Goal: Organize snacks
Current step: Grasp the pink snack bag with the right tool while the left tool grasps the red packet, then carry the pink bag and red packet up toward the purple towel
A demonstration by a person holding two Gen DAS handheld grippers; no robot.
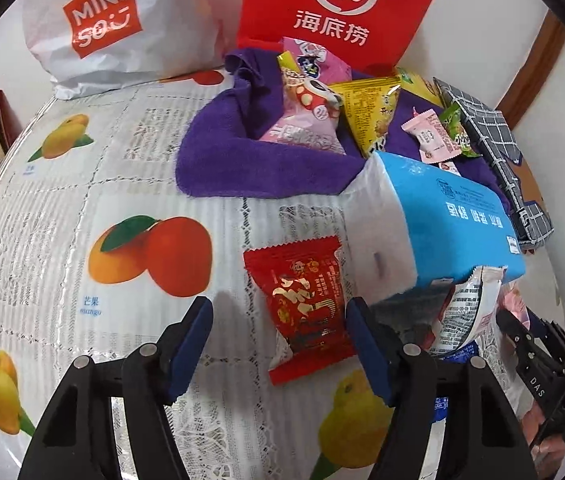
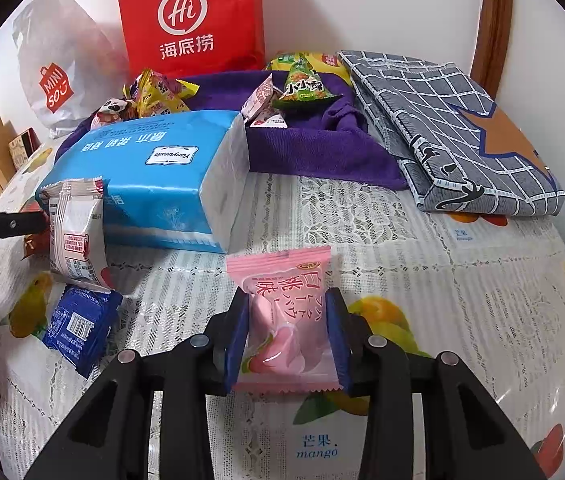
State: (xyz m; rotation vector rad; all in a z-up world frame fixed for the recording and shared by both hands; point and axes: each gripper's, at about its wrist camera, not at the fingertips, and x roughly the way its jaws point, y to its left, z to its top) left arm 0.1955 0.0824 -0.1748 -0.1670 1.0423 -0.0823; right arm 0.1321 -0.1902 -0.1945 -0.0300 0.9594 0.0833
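On the fruit-print tablecloth [image 2: 462,280] I see my right gripper [image 2: 286,336] clamped on a pink snack packet [image 2: 282,320]; my left gripper [image 1: 282,344] gapes wide around a red snack packet [image 1: 302,304] lying flat beside the blue tissue pack [image 1: 442,224].

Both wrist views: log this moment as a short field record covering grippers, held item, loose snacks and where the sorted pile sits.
left gripper: open, jaws either side of the red foil snack packet lying on the table
right gripper: shut on the pink peach-flavour snack packet
loose snacks: white-and-pink sachet leaning on the blue tissue pack; dark blue barcode packet flat on the fruit-print tablecloth
sorted pile: mixed snacks on the purple towel
backdrop: red paper bag
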